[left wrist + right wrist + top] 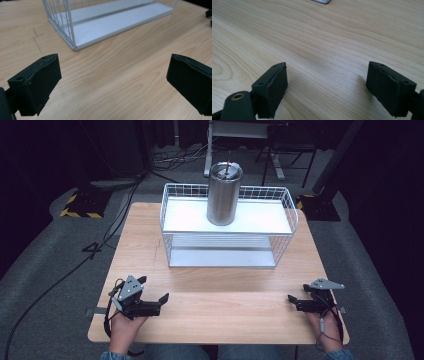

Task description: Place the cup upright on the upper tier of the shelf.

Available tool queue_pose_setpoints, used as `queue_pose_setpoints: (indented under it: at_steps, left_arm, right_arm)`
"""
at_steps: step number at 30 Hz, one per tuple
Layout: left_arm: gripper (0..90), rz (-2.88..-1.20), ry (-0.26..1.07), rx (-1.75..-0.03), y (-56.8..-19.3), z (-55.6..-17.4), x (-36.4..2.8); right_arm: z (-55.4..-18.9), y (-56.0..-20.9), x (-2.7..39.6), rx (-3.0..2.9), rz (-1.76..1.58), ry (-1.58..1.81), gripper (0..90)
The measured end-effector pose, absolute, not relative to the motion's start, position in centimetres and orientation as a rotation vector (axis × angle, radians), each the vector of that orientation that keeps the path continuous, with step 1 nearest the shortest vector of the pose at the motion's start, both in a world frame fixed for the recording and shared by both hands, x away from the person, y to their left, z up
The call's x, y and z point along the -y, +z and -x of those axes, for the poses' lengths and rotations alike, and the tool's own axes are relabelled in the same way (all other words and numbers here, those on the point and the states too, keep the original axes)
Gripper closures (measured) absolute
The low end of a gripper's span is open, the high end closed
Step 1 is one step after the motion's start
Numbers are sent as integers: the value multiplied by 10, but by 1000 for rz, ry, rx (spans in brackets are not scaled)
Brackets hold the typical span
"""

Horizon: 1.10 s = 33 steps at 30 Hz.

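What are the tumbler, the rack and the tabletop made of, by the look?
Tumbler: brushed stainless steel, likely; grey satin sheen with soft vertical highlights.
Rack: thin wire, seemingly white-coated metal, with flat matte white shelf panels; panel material unclear.
Tabletop: light wood or wood-look laminate; printed-looking grain, smooth low-gloss finish in the left gripper view.

The high view looks forward and down from above the person's side onto the whole tabletop (215, 300) and wire basket (227, 227), while each gripper view skims low over the wood (very near it), the left sharing that basket's corner (75, 46).
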<state>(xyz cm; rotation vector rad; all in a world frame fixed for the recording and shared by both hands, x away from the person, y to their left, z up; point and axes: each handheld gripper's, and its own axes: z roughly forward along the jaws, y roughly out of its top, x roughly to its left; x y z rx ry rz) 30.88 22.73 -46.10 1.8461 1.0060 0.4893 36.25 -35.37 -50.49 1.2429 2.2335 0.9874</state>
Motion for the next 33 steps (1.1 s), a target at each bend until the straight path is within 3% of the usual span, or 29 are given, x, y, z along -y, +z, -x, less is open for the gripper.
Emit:
queue_pose_setpoints:
  at_steps: [33]
  left_arm:
    - [3,-2101,399,-1221,-506,-326,-232]
  right_arm:
    - [-362,-505,354,-2234,-1242,988,179]
